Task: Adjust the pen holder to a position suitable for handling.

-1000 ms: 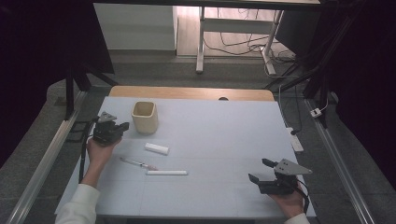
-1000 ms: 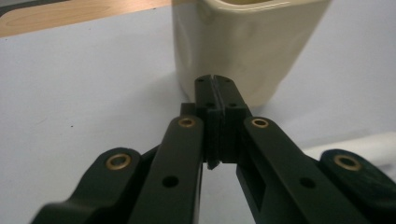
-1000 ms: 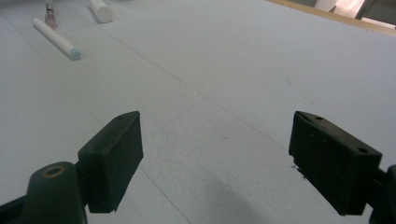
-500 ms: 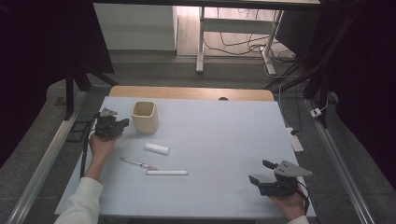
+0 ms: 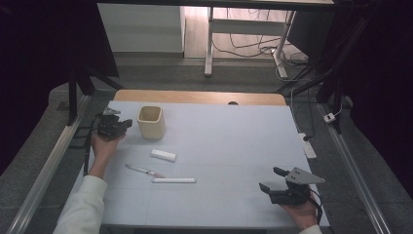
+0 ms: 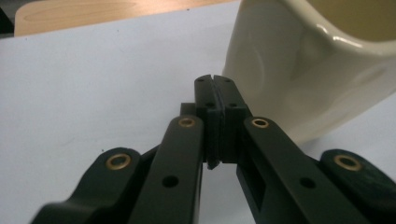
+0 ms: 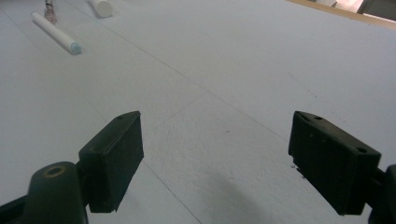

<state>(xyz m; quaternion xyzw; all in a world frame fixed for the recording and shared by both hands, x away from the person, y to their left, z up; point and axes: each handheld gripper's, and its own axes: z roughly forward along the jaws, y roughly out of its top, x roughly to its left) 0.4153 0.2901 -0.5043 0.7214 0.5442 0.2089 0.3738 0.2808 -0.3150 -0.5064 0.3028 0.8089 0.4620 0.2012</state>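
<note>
While the left gripper (image 5: pixel 118 126) hovers with jaws pressed together on nothing, the cream cup (image 5: pixel 150 122) stands upright just beside its tips (toward the table's middle); the right gripper (image 5: pixel 272 180), spread wide and empty, sits far from that cup.

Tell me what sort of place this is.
Probably a lab recording station: a table covered in a pale sheet, flanked by metal rails, with loose cables on the floor behind.
</note>
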